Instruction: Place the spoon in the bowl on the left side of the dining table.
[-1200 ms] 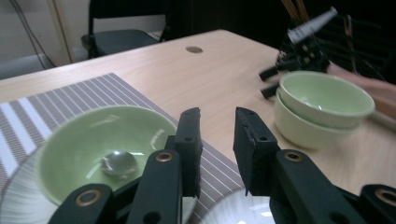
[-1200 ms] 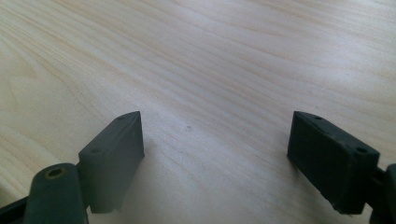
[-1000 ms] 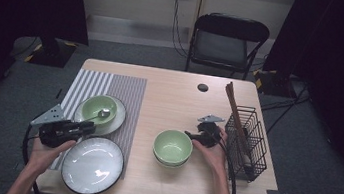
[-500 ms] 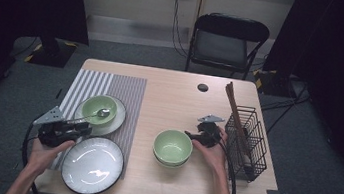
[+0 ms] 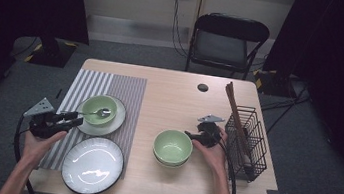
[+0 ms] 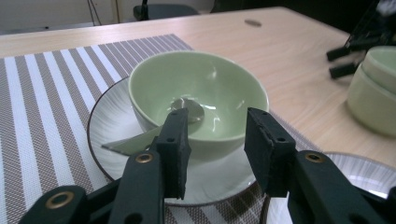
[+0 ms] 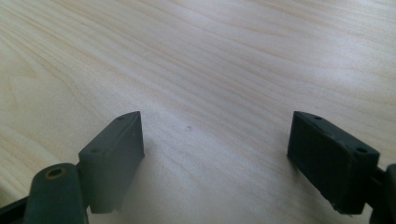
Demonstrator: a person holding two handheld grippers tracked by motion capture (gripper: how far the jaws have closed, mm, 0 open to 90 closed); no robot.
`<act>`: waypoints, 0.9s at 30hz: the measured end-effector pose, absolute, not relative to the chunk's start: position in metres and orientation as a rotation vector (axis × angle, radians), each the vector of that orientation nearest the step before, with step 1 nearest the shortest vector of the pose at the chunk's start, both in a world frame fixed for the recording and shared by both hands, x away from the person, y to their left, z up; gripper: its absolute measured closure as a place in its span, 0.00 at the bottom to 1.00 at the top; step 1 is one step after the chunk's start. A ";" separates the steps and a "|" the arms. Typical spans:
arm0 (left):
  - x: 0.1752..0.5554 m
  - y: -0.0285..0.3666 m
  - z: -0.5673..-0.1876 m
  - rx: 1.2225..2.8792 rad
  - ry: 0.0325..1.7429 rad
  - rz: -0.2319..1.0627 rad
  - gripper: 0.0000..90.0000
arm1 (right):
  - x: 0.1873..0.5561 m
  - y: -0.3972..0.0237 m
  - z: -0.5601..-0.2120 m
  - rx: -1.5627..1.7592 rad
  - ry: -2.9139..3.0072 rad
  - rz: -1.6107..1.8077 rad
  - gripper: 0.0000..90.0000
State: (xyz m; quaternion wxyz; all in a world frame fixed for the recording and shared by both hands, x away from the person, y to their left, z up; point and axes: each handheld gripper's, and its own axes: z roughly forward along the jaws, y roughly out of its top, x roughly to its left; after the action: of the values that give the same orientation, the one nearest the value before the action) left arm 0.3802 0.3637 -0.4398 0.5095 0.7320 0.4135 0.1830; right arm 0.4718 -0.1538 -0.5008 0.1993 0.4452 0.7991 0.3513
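At lower left, the left gripper [image 6: 217, 140] has just been opening, released, its jaws apart and holding nothing, just short of the spoon [image 6: 154, 133] in the green bowl [image 6: 198, 95].

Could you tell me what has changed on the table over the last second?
The left gripper has drawn back from the spoon towards the person, and its jaws have just been opening, with nothing between them. The spoon lies in the green bowl on the small plate. The right gripper, open beside the stacked bowls, kept still.
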 end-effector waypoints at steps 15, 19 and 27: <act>0.396 0.371 -0.442 1.808 1.025 0.494 0.59 | 0.472 -0.154 -0.501 1.245 2.235 0.982 0.20; 0.389 0.368 -0.442 1.826 1.010 0.481 0.60 | 0.472 -0.154 -0.501 1.245 2.235 0.982 0.20; 0.383 0.375 -0.453 1.857 1.060 0.450 0.46 | 0.472 -0.154 -0.501 1.246 2.234 0.982 0.20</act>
State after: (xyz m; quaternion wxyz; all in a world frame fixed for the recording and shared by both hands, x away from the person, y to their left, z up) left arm 0.3834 0.3755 -0.4531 0.4602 0.7545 0.4308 0.1827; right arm 0.4717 -0.1537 -0.5008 0.1994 0.4456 0.7989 0.3512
